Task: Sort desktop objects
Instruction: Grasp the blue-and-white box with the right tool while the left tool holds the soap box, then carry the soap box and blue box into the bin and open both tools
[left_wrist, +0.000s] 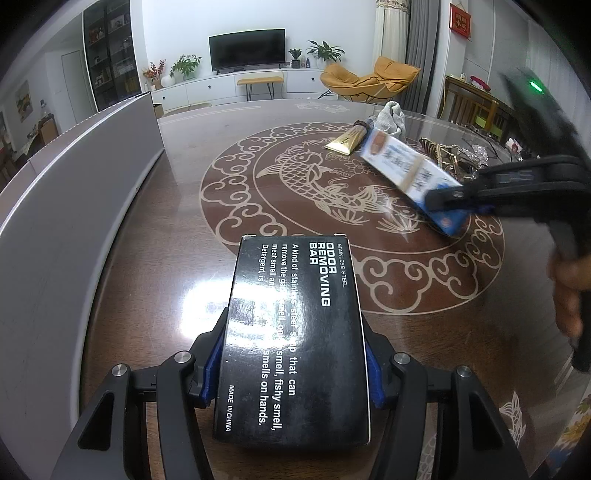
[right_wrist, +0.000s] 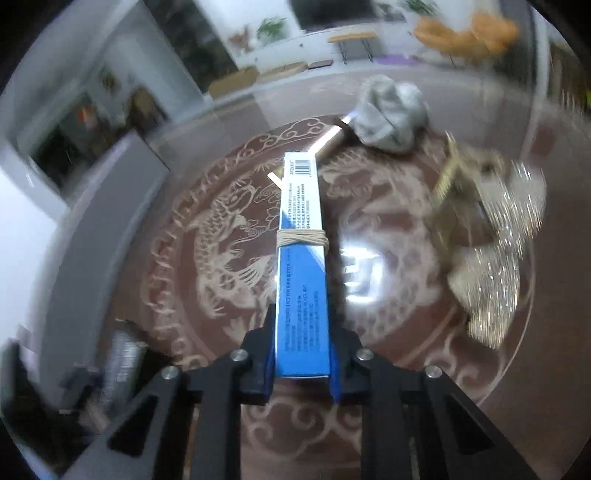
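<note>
My left gripper (left_wrist: 293, 354) is shut on a black box (left_wrist: 295, 332) printed "Odor Removing Bar" and holds it flat above the brown table (left_wrist: 177, 229). My right gripper (right_wrist: 302, 356) is shut on a long blue and white box (right_wrist: 301, 266) bound with a rubber band. In the left wrist view that box (left_wrist: 406, 173) hangs tilted above the table's right side, held by the right gripper (left_wrist: 448, 205). A gold tube (left_wrist: 349, 140) lies on the table beyond it, and shows again in the right wrist view (right_wrist: 328, 142).
A grey crumpled cloth (right_wrist: 391, 114) lies at the far side by the tube. Glittery gold and silver items (right_wrist: 487, 236) lie on the right. A long grey box wall (left_wrist: 74, 192) runs along the table's left side. The table bears a fish pattern (left_wrist: 317, 177).
</note>
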